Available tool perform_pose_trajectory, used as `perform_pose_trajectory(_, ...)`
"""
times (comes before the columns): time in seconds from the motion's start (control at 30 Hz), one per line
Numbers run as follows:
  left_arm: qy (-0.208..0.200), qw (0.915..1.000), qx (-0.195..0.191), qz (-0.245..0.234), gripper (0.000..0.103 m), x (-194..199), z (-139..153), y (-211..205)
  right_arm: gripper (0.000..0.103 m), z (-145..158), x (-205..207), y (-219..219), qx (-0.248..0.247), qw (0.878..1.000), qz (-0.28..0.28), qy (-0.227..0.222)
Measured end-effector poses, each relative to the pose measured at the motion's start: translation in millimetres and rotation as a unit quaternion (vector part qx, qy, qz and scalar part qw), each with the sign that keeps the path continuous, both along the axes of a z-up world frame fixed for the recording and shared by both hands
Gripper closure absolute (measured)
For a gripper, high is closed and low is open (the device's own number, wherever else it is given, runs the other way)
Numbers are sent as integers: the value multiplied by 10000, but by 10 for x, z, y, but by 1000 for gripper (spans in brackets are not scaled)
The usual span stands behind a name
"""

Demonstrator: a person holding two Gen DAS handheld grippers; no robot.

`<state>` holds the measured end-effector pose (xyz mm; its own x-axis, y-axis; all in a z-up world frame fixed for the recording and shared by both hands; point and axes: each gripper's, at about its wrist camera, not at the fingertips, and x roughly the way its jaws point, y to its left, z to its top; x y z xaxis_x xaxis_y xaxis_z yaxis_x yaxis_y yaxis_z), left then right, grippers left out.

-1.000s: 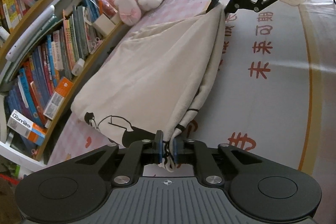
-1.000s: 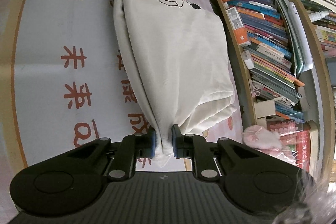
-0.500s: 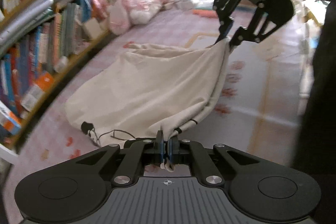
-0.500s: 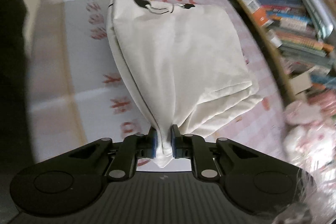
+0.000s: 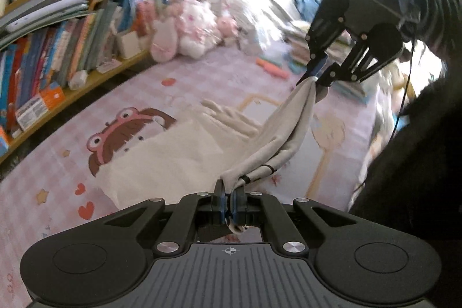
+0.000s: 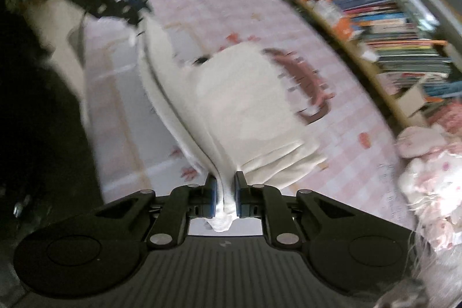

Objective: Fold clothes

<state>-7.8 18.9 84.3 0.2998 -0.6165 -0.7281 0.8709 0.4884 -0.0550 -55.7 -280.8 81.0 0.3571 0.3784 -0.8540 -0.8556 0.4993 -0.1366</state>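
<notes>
A cream garment (image 5: 184,163) with thin black trim hangs between my two grippers above the pink play mat (image 5: 124,94). My left gripper (image 5: 228,201) is shut on one bunched corner of it. In the left wrist view my right gripper (image 5: 314,74) is shut on the opposite corner, higher up and farther away, so the top edge runs taut between them. The right wrist view shows the same garment (image 6: 239,106) pinched by my right gripper (image 6: 225,195), with the left gripper (image 6: 135,16) blurred at the far corner. The lower part sags toward the mat.
A bookshelf (image 5: 57,48) full of books runs along the mat's edge. Pink and white plush toys (image 5: 187,31) sit at its end. Books and small items (image 5: 294,57) lie on the mat beyond. A person's dark clothing (image 5: 410,163) fills the right side.
Both grippers have risen and rolled, lifting the garment off the mat. It was spread flat a second ago and now hangs in a sagging fold, uncovering the mat's frog picture.
</notes>
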Motion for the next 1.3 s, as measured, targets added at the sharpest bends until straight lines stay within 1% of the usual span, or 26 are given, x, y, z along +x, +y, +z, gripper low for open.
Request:
perform_pose_trajectory(0.1, 186, 9990, -274, 308, 99, 239, 13, 49, 92, 95, 260, -31, 104, 9999, -90, -104)
perform_pose_trajectory(0.17, 326, 9972, -428, 523, 99, 392, -4, 80, 92, 102, 464, -34, 122, 9998, -92, -99)
perform_pose_trajectory(0.27, 523, 9935, -549, 851, 99, 626, -81, 116, 92, 78, 796, -47, 216, 9996, -164, 78)
perform_pose_trajectory(0.37, 682, 9899, -611, 1082, 99, 869, -165, 134, 92, 30, 1090, -33, 274, 9991, -206, 267)
perform_pose_trajectory(0.5, 923, 9872, -558, 1179, 99, 1210, -322, 102, 92, -119, 1400, 23, 149, 9986, -185, 466)
perform_pose_trajectory(0.7, 1282, 9822, -295, 1341, 97, 1732, -663, 4, 92, -520, 1917, 81, 2, 9956, -338, 869)
perform_pose_trajectory(0.77, 1372, 9801, -191, 1420, 92, 1854, -792, -30, 92, -660, 2076, 98, -44, 9942, -397, 996)
perform_pose_trajectory(0.83, 1444, 9780, -86, 1502, 92, 1938, -906, -49, 92, -789, 2166, 114, -63, 9932, -415, 1089)
perform_pose_trajectory(0.87, 1497, 9764, -58, 1553, 89, 1972, -951, -48, 91, -846, 2213, 112, -44, 9926, -468, 1119)
perform_pose_trajectory(0.9, 1553, 9747, -46, 1610, 82, 2000, -987, -36, 89, -880, 2245, 103, -5, 9921, -527, 1140)
perform_pose_trajectory(0.93, 1541, 9733, -50, 1702, 75, 2014, -993, 1, 86, -913, 2281, 78, 41, 9918, -629, 1111)
perform_pose_trajectory(0.97, 1513, 9719, -56, 1803, 58, 2026, -992, 44, 83, -934, 2312, 43, 102, 9910, -765, 1093)
perform_pose_trajectory(1.0, 1485, 9704, -63, 1903, 38, 2038, -991, 86, 82, -955, 2342, 6, 165, 9900, -903, 1075)
perform_pose_trajectory(1.03, 1457, 9688, -70, 2003, 31, 2050, -990, 129, 82, -972, 2368, -55, 313, 9873, -1101, 1106)
perform_pose_trajectory(1.07, 1428, 9671, -76, 2102, 29, 2062, -989, 172, 82, -989, 2395, -118, 468, 9838, -1303, 1141)
perform_pose_trajectory(1.1, 1315, 9646, -165, 2280, 29, 2047, -960, 241, 82, -1009, 2415, -175, 632, 9792, -1515, 1190)
perform_pose_trajectory(1.17, 1045, 9574, -382, 2666, 29, 2005, -889, 391, 83, -1048, 2429, -293, 879, 9669, -2126, 1101)
perform_pose_trajectory(1.2, 909, 9527, -490, 2857, 29, 1984, -853, 466, 85, -1065, 2412, -333, 932, 9614, -2375, 1026)
perform_pose_trajectory(1.23, 763, 9457, -603, 3100, 29, 1950, -820, 545, 86, -1078, 2387, -371, 979, 9564, -2591, 926)
perform_pose_trajectory(1.27, 699, 9370, -724, 3344, 29, 1918, -790, 616, 86, -1079, 2359, -401, 1021, 9512, -2790, 828)
perform_pose_trajectory(1.3, 656, 9275, -845, 3583, 32, 1887, -760, 684, 86, -1044, 2298, -429, 1204, 9454, -2913, 830)
